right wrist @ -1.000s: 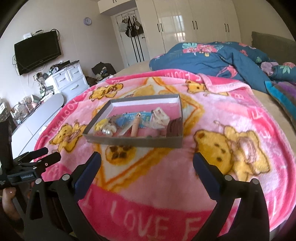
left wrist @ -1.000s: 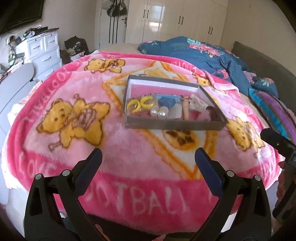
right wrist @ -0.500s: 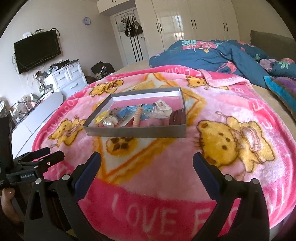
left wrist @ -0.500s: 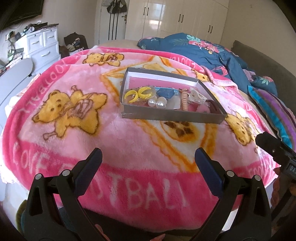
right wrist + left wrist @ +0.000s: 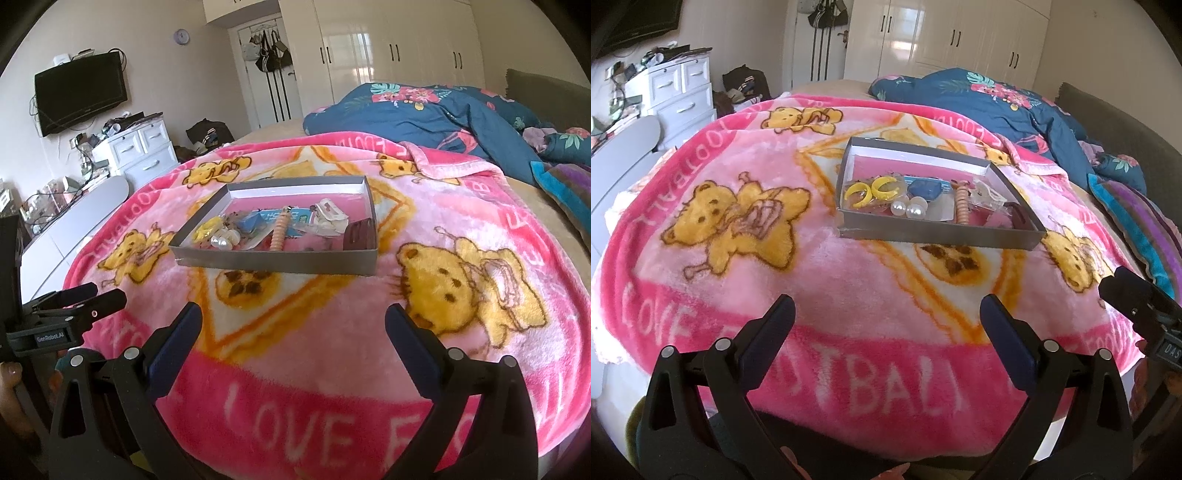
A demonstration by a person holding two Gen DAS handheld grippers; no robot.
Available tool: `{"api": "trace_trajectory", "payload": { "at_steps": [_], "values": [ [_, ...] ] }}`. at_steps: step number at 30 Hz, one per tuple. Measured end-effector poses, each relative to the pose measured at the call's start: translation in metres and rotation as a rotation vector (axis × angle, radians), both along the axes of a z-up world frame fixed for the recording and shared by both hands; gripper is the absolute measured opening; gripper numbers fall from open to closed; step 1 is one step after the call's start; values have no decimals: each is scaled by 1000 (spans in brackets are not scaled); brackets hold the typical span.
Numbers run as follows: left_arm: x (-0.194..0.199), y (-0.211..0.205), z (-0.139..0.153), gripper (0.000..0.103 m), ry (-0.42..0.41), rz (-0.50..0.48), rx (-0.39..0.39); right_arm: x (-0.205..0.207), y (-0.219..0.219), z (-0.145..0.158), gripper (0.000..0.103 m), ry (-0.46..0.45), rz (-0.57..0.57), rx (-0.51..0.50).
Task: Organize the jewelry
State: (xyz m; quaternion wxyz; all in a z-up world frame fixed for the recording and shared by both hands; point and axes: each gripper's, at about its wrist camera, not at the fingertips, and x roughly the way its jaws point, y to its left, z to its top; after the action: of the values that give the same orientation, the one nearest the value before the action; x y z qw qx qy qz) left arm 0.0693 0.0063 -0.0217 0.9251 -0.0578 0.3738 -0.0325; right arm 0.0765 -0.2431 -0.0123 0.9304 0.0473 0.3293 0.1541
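Jewelry (image 5: 916,201) heaped loose along near wall of tray (image 5: 938,236): yellow hoops, pearls, bead string, packets. Tray mid-blanket (image 5: 820,273). Left gripper (image 5: 886,317) and right gripper (image 5: 293,323) short of tray, both spread wide, empty. Sorting looks unfinished; stage unclear.

Left tool (image 5: 886,314), right tool (image 5: 293,319) both spread wide, empty

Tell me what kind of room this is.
A bedroom in a home, most likely. The tray of jewelry sits on a pink blanket spread over a bed, with a rumpled blue quilt behind it. White wardrobes line the far wall, and a television hangs above a white dresser.
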Motion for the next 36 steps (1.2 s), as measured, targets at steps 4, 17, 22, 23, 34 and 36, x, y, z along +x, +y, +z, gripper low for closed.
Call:
{"api": "trace_trajectory", "payload": {
  "at_steps": [4,17,22,23,34,36],
  "values": [
    [0,0,0,94,-1,1,1,0,0,0,99,0,0,0],
    [-1,0,1,94,0,3,5,-1,2,-1,99,3,7,-1],
    [-1,-1,2,94,-1,4,8,-2,2,-1,99,3,5,-1],
    [-1,-1,1,94,0,2,5,-2,2,-1,99,1,6,-2],
    [0,-2,2,94,1,4,8,-2,3,-1,99,2,6,-5],
    [0,-2,1,94,2,3,5,-2,3,-1,99,3,8,-3]
  ]
}}
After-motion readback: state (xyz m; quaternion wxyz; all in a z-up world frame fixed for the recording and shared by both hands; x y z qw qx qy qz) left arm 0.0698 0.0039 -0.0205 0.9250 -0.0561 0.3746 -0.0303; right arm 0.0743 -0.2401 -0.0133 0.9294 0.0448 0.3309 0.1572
